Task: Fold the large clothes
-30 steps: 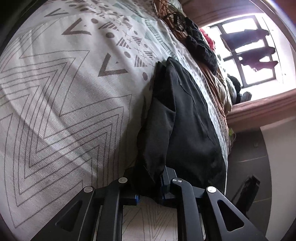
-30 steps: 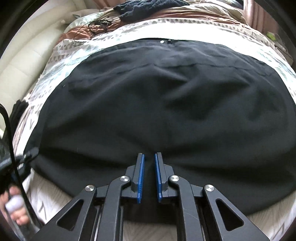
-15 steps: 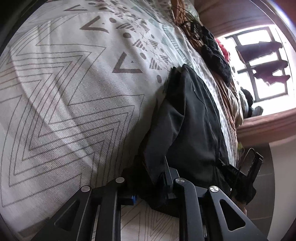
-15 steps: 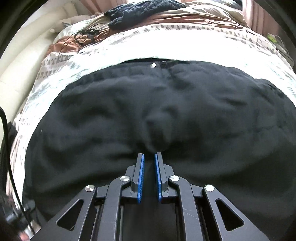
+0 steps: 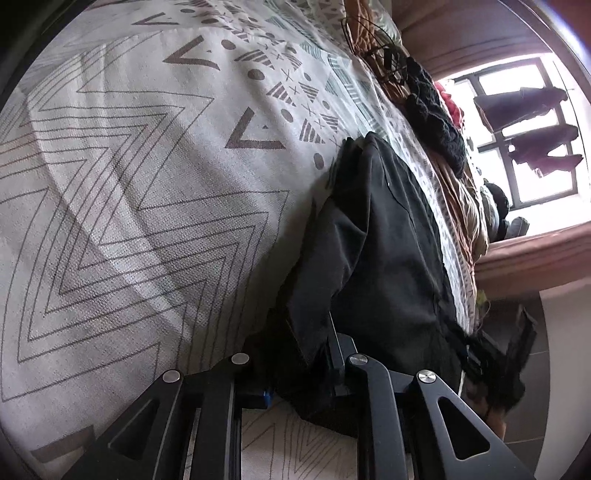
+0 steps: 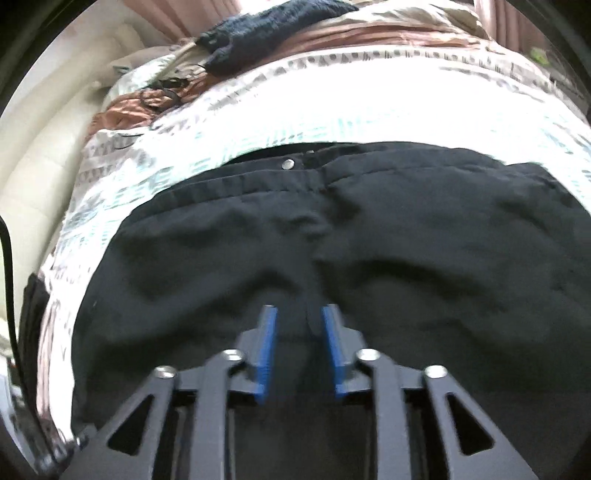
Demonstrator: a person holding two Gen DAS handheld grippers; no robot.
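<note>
On my left wrist view, the left gripper (image 5: 299, 373) has a thick bunch of the black trousers (image 5: 388, 258) between its fingers; the jaws stand fairly wide around the wad, clamped on it at the near edge of the garment. From there the trousers run away from me as a folded band lying on the patterned bedspread (image 5: 129, 203), rising toward a dark knitted garment (image 5: 436, 118) further up the bed.

On my right wrist view, the right gripper (image 6: 299, 343) sits over the middle of the trousers (image 6: 443, 258) with its blue pads (image 6: 266, 347) parted; a ridge of cloth stands in the gap, but neither pad presses it, so this one holds nothing. The waistband with its single metal button (image 6: 288, 163) lies straight ahead, at the far edge of the garment.

Beyond the waistband there is a wide strip of bare bedspread (image 6: 332, 99), then a heap of brown bedding (image 6: 369, 33) with the knitted garment (image 6: 273, 29) on it. To the left of the trousers in the left view, the bedspread is open all the way out.

I count one pair of trousers, one button, one knitted garment, and two grippers.
</note>
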